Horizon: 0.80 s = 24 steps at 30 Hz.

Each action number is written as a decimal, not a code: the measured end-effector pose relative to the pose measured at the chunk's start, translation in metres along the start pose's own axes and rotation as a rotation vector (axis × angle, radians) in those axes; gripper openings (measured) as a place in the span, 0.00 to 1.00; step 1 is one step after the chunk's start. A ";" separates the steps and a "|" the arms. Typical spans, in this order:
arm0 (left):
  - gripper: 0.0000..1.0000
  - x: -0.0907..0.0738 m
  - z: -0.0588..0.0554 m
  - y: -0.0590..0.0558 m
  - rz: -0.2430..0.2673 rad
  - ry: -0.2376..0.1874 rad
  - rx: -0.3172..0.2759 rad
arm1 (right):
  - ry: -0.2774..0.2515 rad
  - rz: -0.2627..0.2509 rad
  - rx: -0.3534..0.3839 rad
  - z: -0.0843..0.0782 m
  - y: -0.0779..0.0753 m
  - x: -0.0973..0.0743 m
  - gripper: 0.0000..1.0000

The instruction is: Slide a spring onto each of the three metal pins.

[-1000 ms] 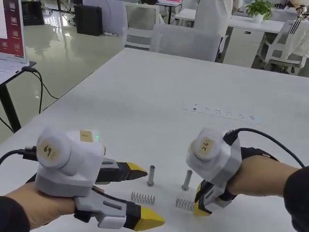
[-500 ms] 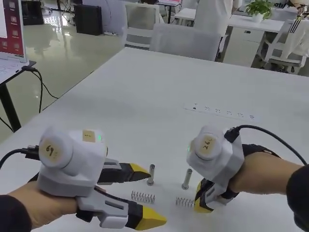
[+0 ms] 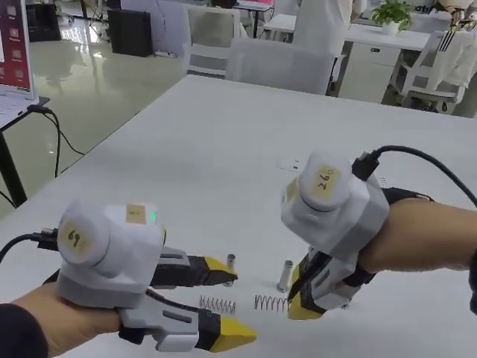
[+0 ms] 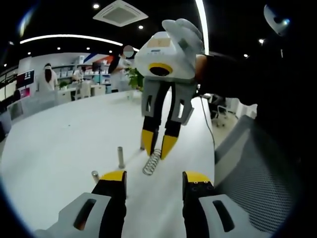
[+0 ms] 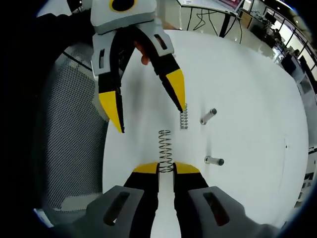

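- Evidently the right tool [image 5: 166,168] pinched a spring [image 5: 165,145] by one end, leaving its bore free for the pin [image 5: 214,161] at 3 o'clock.
- The left tool [image 4: 155,176] gaped empty.

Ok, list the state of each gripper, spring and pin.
Left gripper: jaws open, holding nothing.
Right gripper: jaws shut on a thin steel coil spring.
Second steel coil spring: lying loose on the white table.
Short metal pin nearer the left gripper: upright, bare.
Other short metal pin: upright, bare.
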<state>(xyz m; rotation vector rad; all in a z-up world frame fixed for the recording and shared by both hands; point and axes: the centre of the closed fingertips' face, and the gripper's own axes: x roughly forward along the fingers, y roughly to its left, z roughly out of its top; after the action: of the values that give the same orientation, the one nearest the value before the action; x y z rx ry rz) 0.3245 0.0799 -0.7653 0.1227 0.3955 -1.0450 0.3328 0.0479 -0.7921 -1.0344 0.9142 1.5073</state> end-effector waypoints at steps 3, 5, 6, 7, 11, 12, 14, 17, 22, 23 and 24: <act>0.34 0.000 0.001 -0.001 -0.005 -0.006 0.013 | -0.002 0.000 -0.025 0.007 0.004 -0.002 0.08; 0.32 0.000 0.002 -0.002 -0.008 -0.011 0.021 | -0.008 0.006 -0.034 0.011 0.006 -0.004 0.08; 0.31 0.000 0.003 -0.003 -0.009 -0.011 0.024 | -0.011 0.007 -0.038 0.012 0.007 -0.004 0.08; 0.29 0.000 0.003 -0.003 -0.010 -0.012 0.028 | -0.012 0.007 -0.044 0.013 0.008 -0.005 0.08; 0.21 0.001 0.004 -0.007 -0.023 -0.020 0.047 | -0.010 0.007 -0.059 0.015 0.010 -0.007 0.08; 0.20 0.001 0.005 -0.007 -0.025 -0.024 0.055 | -0.008 0.008 -0.064 0.016 0.011 -0.007 0.08; 0.17 0.001 0.006 -0.008 -0.029 -0.025 0.059 | -0.009 0.010 -0.072 0.017 0.012 -0.008 0.08; 0.14 0.002 0.005 -0.010 -0.035 -0.021 0.065 | -0.012 0.011 -0.080 0.018 0.014 -0.009 0.08; 0.06 0.002 0.005 -0.012 -0.043 -0.022 0.080 | -0.009 0.013 -0.094 0.019 0.016 -0.010 0.08; 0.04 0.002 0.005 -0.012 -0.043 -0.021 0.080 | -0.009 0.013 -0.098 0.019 0.017 -0.010 0.08; 0.04 0.002 0.005 -0.012 -0.044 -0.020 0.079 | -0.009 0.015 -0.100 0.020 0.017 -0.010 0.08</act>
<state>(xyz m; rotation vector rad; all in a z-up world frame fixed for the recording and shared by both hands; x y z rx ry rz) 0.3166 0.0709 -0.7608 0.1752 0.3399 -1.1046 0.3137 0.0599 -0.7753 -1.0937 0.8489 1.5817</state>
